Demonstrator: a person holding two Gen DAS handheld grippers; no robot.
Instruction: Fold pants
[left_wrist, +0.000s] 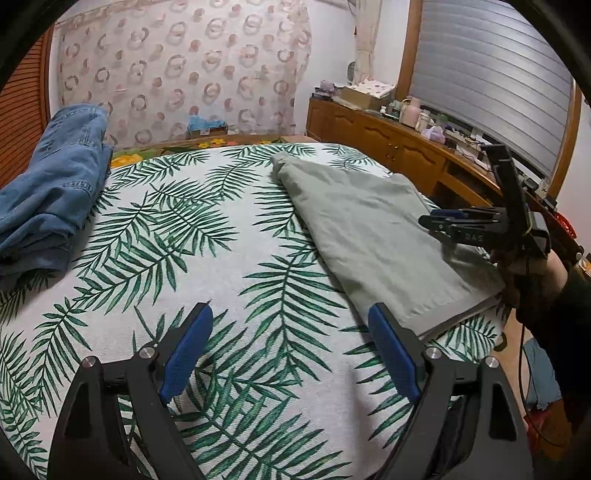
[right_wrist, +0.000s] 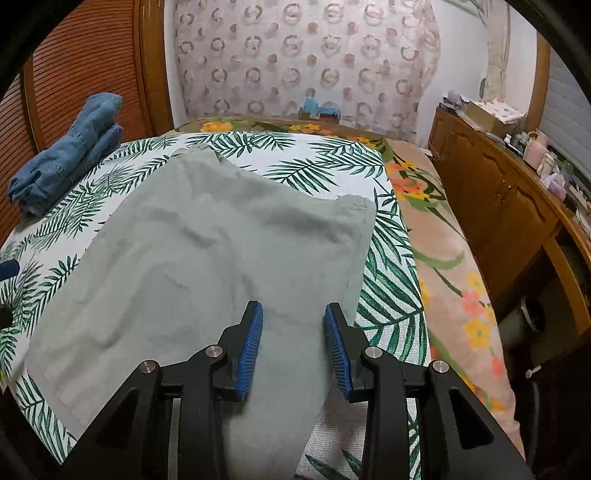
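A bed (left_wrist: 229, 236) under a white cover printed with green palm fronds fills both views. On its right half lie the pale sage-green cotton pants (right_wrist: 207, 240), already doubled into a long flat panel that runs from the near edge of the bed toward the far end. A rumpled pile of blue denim jeans (left_wrist: 55, 184) sits well apart at the far left corner.

The green pants look light and limp, a thin woven cloth that creases softly and has no stiffness of its own. It will probably sag wherever it is not supported and slide easily over the cover, so a fold is best made by pinching all layers together at an edge or corner. The near hem and the far waistband corners are the likely places to take hold.

The right gripper (right_wrist: 293, 339) hangs over the near part of the panel, its blue-padded jaws partly open, with cloth below the gap but nothing pinched. The left gripper (left_wrist: 290, 354) hovers above bare cover just beside the panel's left edge, jaws wide and empty.
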